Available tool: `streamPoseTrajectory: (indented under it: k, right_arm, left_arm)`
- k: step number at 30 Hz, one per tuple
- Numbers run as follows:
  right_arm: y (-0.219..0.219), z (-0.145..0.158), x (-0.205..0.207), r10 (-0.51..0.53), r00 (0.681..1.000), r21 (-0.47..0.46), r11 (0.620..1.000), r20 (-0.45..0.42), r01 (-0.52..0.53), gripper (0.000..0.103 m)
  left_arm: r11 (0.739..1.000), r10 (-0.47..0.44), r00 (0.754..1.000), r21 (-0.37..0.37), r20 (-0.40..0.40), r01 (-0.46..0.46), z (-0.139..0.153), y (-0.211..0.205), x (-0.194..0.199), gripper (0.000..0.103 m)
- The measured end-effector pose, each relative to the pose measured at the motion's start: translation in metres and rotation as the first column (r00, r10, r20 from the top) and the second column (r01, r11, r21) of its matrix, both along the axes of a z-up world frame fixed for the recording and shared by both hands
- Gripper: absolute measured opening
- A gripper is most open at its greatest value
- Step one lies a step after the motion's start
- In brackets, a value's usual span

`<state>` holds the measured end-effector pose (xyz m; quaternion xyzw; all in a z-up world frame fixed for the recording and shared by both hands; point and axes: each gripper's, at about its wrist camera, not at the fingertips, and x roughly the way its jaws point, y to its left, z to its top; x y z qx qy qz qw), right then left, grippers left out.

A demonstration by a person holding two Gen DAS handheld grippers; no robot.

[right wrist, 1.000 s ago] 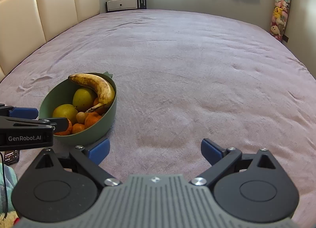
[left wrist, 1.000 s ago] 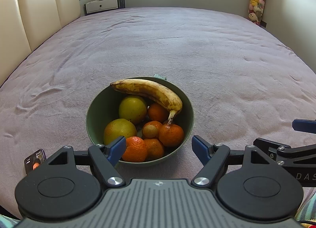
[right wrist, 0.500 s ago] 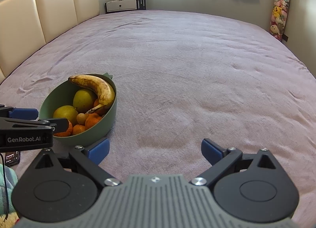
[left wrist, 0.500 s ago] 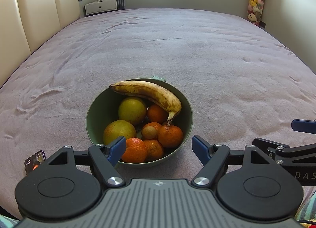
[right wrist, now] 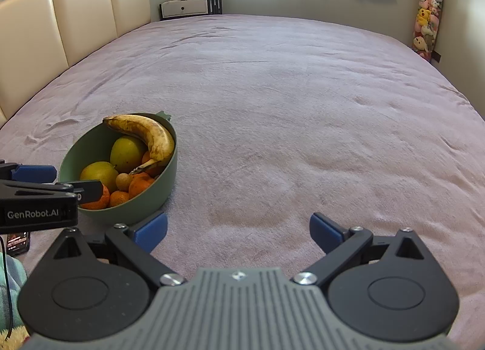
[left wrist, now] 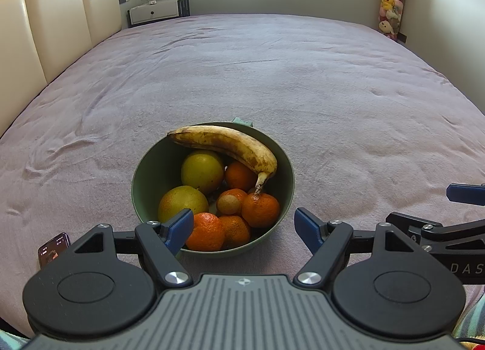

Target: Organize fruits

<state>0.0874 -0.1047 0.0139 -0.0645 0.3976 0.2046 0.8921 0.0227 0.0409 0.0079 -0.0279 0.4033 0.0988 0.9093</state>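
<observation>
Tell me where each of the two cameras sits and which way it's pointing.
Left wrist view: sits on the left tongs, facing across the bed with the fruit bowl dead ahead; its own open fingers and the right tongs' tips show.
Right wrist view: sits on the right tongs, facing mostly bare bed, bowl off left; the left tongs show at the left edge.
Shared: bowl, banana, headboard.
</observation>
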Motion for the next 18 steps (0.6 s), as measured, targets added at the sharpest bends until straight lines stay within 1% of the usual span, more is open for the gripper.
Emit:
streamPoseTrajectory:
  k: [18]
  right_arm:
    - [-0.0009, -0.0011, 0.0007, -0.002, 1.000, 0.000, 1.000, 0.001, 0.002, 0.099]
  left_arm:
    - [1.000, 0.000, 1.000, 0.001, -0.001, 0.000, 0.0011, -0.0010, 0.0005, 0.089]
